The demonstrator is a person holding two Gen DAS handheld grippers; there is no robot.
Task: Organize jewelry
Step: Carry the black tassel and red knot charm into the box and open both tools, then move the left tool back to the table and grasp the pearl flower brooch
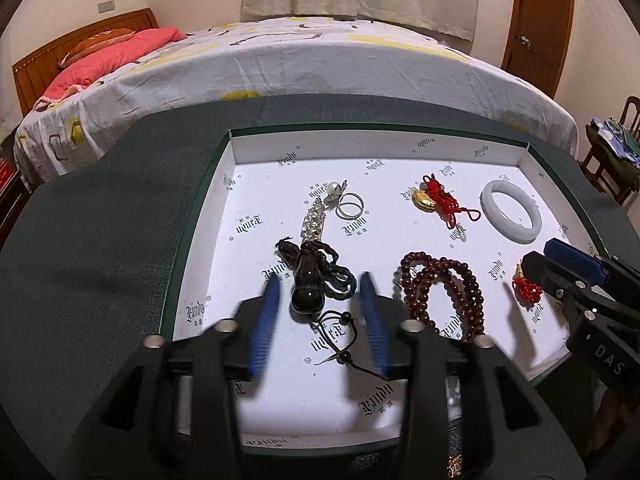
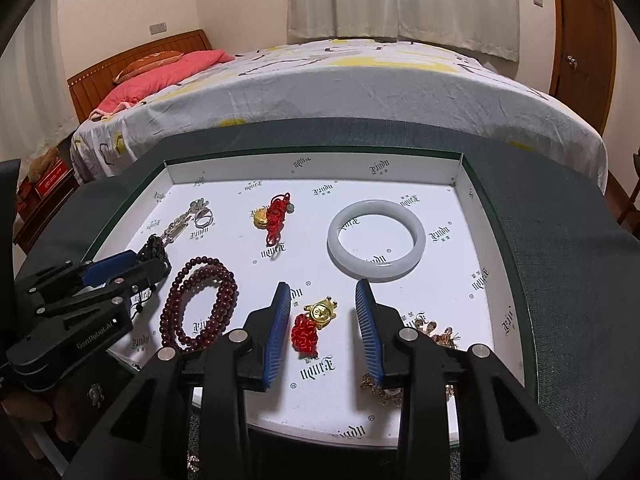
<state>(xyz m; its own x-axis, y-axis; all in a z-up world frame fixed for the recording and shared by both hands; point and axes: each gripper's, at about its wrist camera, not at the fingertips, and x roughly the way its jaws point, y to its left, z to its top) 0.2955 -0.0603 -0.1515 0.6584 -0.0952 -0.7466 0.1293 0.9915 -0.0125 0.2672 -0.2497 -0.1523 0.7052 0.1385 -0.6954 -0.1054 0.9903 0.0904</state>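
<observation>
On the left side of the white tray (image 1: pixel 256 152), the left claw (image 1: pixel 320 300) is open. The dark gourd pendant (image 1: pixel 306 288) lies between its two blue pads, and the pads do not touch it. The pendant's long side runs away from the claw, in line with the fingers, with its fat end nearest. Its dark cord (image 1: pixel 336 276) is bunched at the far right of it, so a squeeze from both sides looks like the way to pick it up.

In the middle lie the dark red beads (image 2: pixel 200 304), between the two claws and touched by neither.

Further right, the right claw (image 2: pixel 322 300) is open too. The small gold charm with a red knot (image 2: pixel 314 322) sits between its pads, a bit closer to the left pad, not touching. It lies tilted, gold part far, red knot near.

Just past this claw rests the white bangle (image 2: pixel 376 240), flat in the tray.
</observation>
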